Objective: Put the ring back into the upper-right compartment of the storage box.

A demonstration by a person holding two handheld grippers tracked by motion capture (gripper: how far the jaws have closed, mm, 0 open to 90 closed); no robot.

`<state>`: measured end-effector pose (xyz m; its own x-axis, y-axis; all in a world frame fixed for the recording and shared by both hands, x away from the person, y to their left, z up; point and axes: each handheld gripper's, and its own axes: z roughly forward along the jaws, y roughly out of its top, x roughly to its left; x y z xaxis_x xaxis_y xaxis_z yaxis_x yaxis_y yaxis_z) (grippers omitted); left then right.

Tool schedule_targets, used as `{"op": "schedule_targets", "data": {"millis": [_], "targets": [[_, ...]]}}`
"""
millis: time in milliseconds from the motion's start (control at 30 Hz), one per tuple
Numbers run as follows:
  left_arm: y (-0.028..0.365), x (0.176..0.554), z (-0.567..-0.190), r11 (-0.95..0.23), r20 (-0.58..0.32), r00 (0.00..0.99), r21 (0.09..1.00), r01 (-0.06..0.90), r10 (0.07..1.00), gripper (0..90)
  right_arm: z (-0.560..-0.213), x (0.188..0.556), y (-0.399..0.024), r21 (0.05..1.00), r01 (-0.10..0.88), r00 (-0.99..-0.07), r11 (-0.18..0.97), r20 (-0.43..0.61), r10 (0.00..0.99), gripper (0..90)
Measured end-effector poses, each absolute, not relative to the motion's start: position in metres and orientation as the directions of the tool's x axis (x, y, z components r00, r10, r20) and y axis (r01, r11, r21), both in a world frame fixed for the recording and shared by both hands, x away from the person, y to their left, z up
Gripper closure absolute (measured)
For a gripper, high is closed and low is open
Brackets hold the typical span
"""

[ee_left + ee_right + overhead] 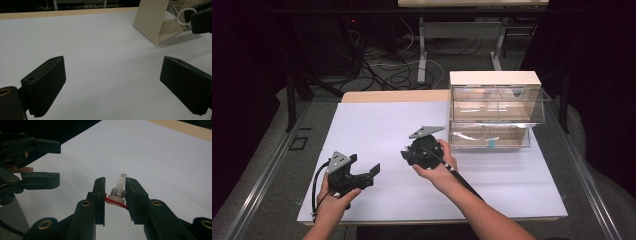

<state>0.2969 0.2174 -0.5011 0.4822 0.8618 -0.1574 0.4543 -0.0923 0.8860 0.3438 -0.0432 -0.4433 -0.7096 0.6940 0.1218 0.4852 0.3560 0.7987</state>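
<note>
My right gripper [405, 154] hovers over the middle of the white sheet [377, 130], jaws pointing left. In the right gripper view, that gripper [115, 183] is shut on a small clear ring piece with a red base [118, 193]. The left gripper view has the ring piece [185, 15] at top right, in the right gripper [200, 21]. My left gripper [364, 165] is low at the front left, open and empty. Its jaws stand wide apart over bare sheet in its own view [112, 67]. The right gripper view also shows the left gripper [53, 161] at the upper left.
A small drawer cabinet [494, 80] with a white top and clear drawers stands at the back right of the sheet; a small blue item [492, 145] lies in its lower drawer. Its pale side [150, 20] faces the left gripper. The wooden table edge [392, 96] runs behind.
</note>
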Motion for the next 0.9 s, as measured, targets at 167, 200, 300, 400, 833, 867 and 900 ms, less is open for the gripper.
{"op": "schedule_targets", "data": {"millis": [167, 200, 300, 400, 833, 867, 900], "targets": [[0.217, 0.297, -0.501, -0.091, -0.158, 0.481, 0.886, 0.455, 0.862, 6.5, -0.433, 0.343, -0.052, 0.804, 0.484, -0.706, 0.347, 0.124, 0.697, 70.6], [0.217, 0.297, -0.501, -0.092, -0.157, 0.481, 0.886, 0.455, 0.862, 6.5, -0.431, 0.343, -0.054, 0.803, 0.486, -0.704, 0.345, 0.126, 0.699, 70.6], [0.217, 0.297, -0.501, -0.093, -0.157, 0.481, 0.886, 0.455, 0.863, 6.5, -0.425, 0.342, -0.059, 0.808, 0.478, -0.707, 0.346, 0.119, 0.697, 70.6], [0.217, 0.297, -0.501, -0.092, -0.157, 0.480, 0.885, 0.455, 0.863, 6.5, -0.421, 0.342, -0.064, 0.820, 0.463, -0.707, 0.337, 0.113, 0.698, 70.6], [0.217, 0.298, -0.502, -0.094, -0.156, 0.481, 0.885, 0.456, 0.863, 6.6, -0.399, 0.344, -0.101, 0.824, 0.494, -0.655, 0.278, 0.143, 0.742, 70.7], [0.217, 0.298, -0.502, -0.094, -0.156, 0.481, 0.885, 0.456, 0.863, 6.6, -0.396, 0.345, -0.107, 0.826, 0.495, -0.647, 0.272, 0.141, 0.749, 70.6], [0.217, 0.298, -0.502, -0.095, -0.155, 0.481, 0.885, 0.456, 0.863, 6.6, -0.396, 0.345, -0.107, 0.826, 0.495, -0.647, 0.272, 0.141, 0.749, 70.6]]}}
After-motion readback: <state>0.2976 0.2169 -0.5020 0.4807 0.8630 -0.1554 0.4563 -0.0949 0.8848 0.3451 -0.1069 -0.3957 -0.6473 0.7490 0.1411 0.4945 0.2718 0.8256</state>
